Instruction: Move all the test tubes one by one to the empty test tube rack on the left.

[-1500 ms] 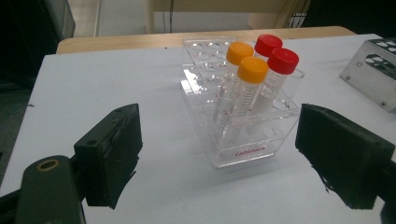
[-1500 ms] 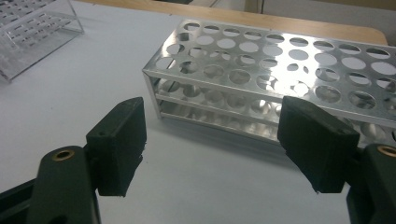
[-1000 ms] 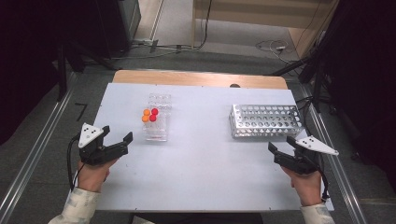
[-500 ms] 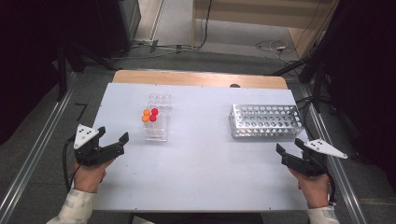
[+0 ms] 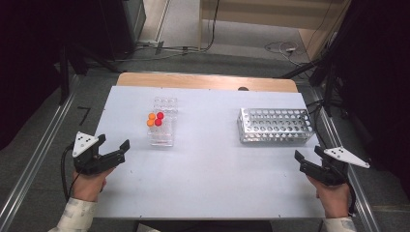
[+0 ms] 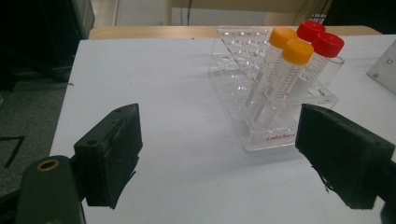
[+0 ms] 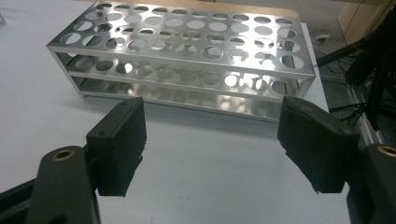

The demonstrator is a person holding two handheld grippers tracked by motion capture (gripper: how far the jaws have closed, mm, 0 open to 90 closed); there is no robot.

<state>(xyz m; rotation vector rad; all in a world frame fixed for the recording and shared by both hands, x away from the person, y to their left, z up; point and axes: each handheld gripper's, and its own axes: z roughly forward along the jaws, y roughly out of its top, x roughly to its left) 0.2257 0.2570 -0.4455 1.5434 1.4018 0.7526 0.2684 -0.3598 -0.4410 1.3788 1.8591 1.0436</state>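
- White table [image 5: 208, 183] with clear rack [image 5: 162, 130] holding four capped tubes [image 5: 155, 119], metal rack [image 5: 275, 125] at right.
- Left gripper [image 5: 114, 151] jaws apart, empty.
- Right gripper [image 5: 310, 159] jaws apart, empty.

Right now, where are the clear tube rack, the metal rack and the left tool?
clear tube rack [image 5: 162, 137]: high view, on its near transparent wall.
metal rack [image 5: 275, 124]: high view, on its perforated top plate.
left tool [image 5: 114, 146]: high view, midway between its open jaw tips.
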